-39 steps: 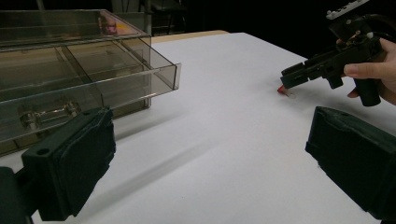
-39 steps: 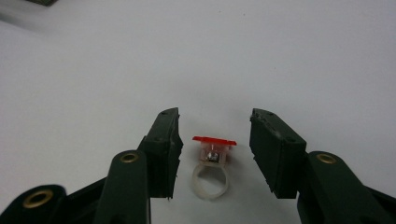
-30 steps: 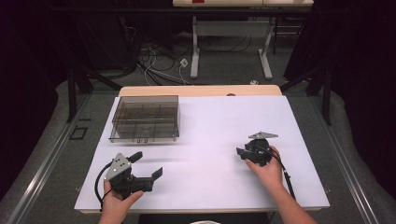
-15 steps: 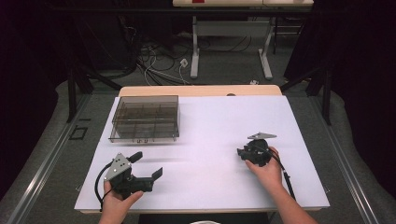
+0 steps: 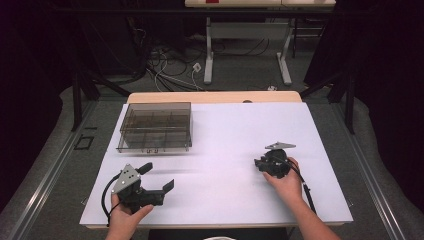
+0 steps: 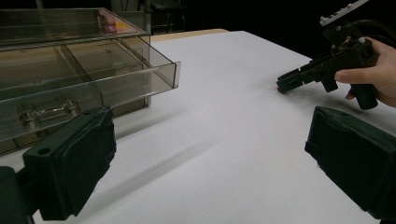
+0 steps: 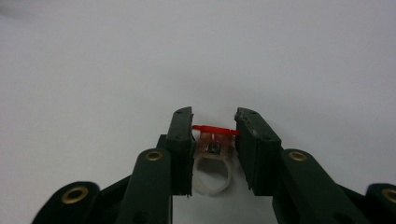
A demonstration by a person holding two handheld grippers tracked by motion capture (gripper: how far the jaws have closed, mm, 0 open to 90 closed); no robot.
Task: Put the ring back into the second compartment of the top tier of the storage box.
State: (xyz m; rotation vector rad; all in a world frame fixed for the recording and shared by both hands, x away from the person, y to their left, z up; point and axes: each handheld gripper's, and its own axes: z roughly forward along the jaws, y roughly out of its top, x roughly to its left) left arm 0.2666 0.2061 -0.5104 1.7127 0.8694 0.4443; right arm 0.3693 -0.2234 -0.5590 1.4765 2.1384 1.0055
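Observation:
My right gripper (image 7: 214,135) rests low on the white table (image 5: 225,130) at the right, and its jaws have just been closing. They are now shut on a small plastic ring (image 7: 215,148) with a clear band and a red top; both pads press its sides. In the high view this gripper (image 5: 261,164) points left from the person's right hand. From the left gripper view it (image 6: 286,84) lies far right, with a red speck at its tip. My left gripper (image 5: 157,176) (image 6: 212,158) stands open and empty near the front left.
A smoky clear plastic organiser box (image 5: 155,127) (image 6: 70,79) with several compartments stands at the back left, its front drawer pulled slightly out. A cable trails from each gripper toward the table's front edge. Dark floor, cables and table legs lie beyond the far edge.

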